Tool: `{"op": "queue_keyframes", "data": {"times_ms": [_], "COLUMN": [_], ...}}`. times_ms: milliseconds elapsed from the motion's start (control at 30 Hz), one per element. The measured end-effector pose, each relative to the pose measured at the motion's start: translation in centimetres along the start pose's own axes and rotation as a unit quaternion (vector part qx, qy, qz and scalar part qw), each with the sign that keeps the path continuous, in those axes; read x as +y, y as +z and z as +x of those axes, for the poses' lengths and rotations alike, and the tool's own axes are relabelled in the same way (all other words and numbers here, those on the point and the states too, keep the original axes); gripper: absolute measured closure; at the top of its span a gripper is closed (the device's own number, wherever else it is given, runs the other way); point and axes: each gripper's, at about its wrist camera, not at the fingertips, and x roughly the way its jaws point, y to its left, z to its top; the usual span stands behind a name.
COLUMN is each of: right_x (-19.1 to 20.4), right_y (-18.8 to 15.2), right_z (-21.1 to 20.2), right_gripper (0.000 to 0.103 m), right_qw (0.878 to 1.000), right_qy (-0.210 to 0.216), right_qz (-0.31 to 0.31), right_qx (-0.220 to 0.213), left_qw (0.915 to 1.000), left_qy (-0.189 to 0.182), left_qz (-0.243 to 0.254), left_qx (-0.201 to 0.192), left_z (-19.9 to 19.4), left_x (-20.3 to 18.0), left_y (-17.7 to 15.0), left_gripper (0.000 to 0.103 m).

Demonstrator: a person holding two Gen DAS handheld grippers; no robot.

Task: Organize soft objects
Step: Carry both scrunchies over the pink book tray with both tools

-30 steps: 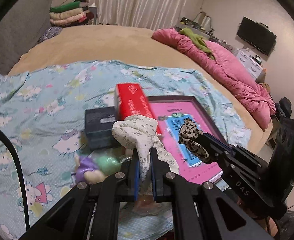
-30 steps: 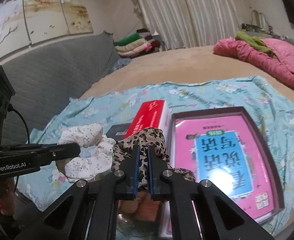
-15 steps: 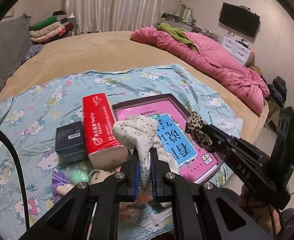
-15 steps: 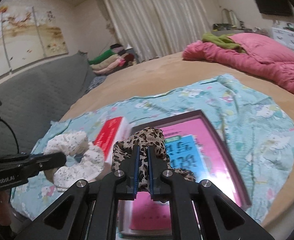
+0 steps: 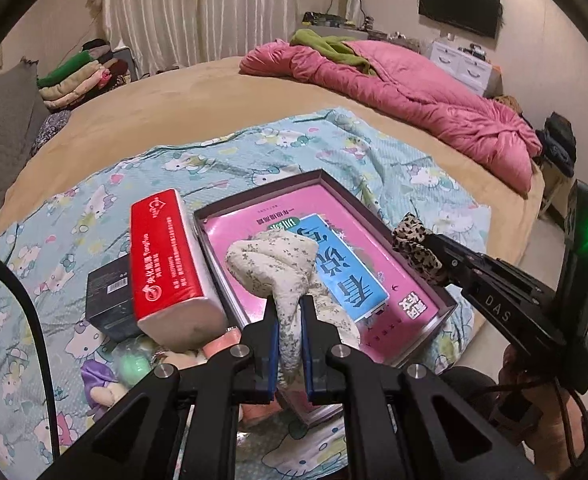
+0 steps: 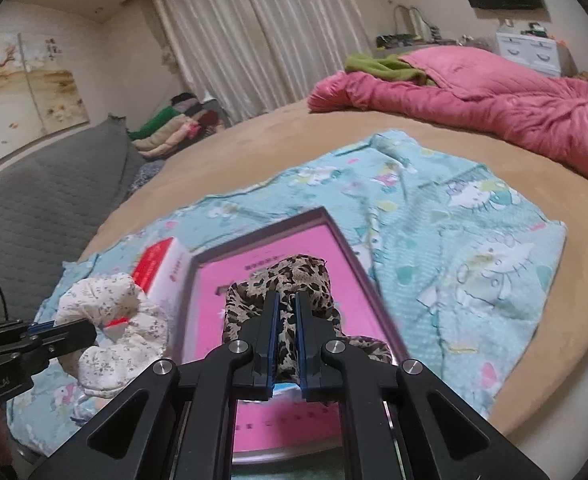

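Note:
My left gripper [image 5: 289, 304] is shut on a white floral scrunchie [image 5: 273, 264] and holds it above the near left part of a shallow box [image 5: 446, 300] with a pink book inside. My right gripper [image 6: 287, 300] is shut on a leopard-print scrunchie [image 6: 294, 276], held over the same box [image 6: 350, 248]. In the left wrist view the leopard scrunchie [image 5: 414, 248] hangs over the box's right rim. In the right wrist view the floral scrunchie [image 6: 109, 320] hangs to the left of the box.
A red tissue pack [image 5: 161, 256] and a black box [image 5: 105, 296] lie left of the box on a blue cartoon-print cloth [image 5: 253, 156]. Small plush toys [image 5: 105, 376] lie at the near left. A pink quilt [image 5: 414, 92] lies at the back right.
Both grippers have swung right with their scrunchies, from over the tissue pack and black box to over the pink box. Both stay shut.

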Motion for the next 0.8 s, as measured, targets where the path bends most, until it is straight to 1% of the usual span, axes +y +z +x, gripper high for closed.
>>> {"op": "queue_keyframes", "data": {"times_ms": [167, 433, 633, 800], "right_x": [-0.9, -1.7, -1.9, -2.0], "right_y": [-0.4, -1.6, -2.5, -3.0], "right_z": [1.2, 3.3, 4.6, 5.3], "right_gripper": [0.095, 0.095, 0.095, 0.093], "right_qw": [0.999, 0.996, 0.992, 0.990], "right_qy": [-0.031, -0.063, -0.076, -0.078], "right_qz": [-0.003, -0.013, -0.020, -0.024], "right_qx": [0.021, 0.065, 0.096, 0.111], "left_qw": [0.9998, 0.9980, 0.9958, 0.9944], "left_qy": [0.002, -0.010, -0.025, -0.025], "left_qz": [0.007, 0.010, 0.007, 0.008], "left_qx": [0.018, 0.062, 0.088, 0.103], "left_z": [2.0, 5.9, 8.0, 9.1], "left_x": [-0.7, -1.6, -1.9, -2.0], "left_y": [-0.3, -1.4, -2.4, -3.0], "left_gripper": [0.094, 0.093, 0.094, 0.093]}}
